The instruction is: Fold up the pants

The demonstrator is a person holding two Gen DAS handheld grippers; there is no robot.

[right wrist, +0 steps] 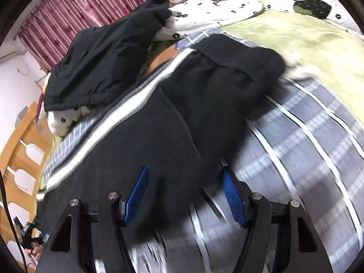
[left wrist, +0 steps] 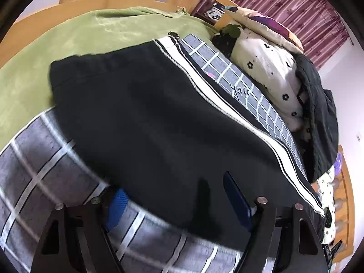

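Black pants (left wrist: pixel 159 118) with a white side stripe (left wrist: pixel 227 107) lie flat on a grey checked sheet (left wrist: pixel 41 173) on a bed. My left gripper (left wrist: pixel 175 202) is open, its blue pads (left wrist: pixel 117 204) straddling the near edge of the pants. In the right wrist view the pants (right wrist: pixel 159 125) lie with the gathered waistband (right wrist: pixel 236 56) at the far end. My right gripper (right wrist: pixel 185 195) is open over the near edge of the pants, blue pads (right wrist: pixel 232 195) apart, holding nothing.
A green blanket (left wrist: pixel 68 45) covers the far side of the bed. A black jacket (right wrist: pixel 109 59) and a white flower-print quilt (left wrist: pixel 268 68) are piled beside the pants. A wooden bed rail (right wrist: pixel 20 150) and a maroon curtain (left wrist: pixel 291 6) border the bed.
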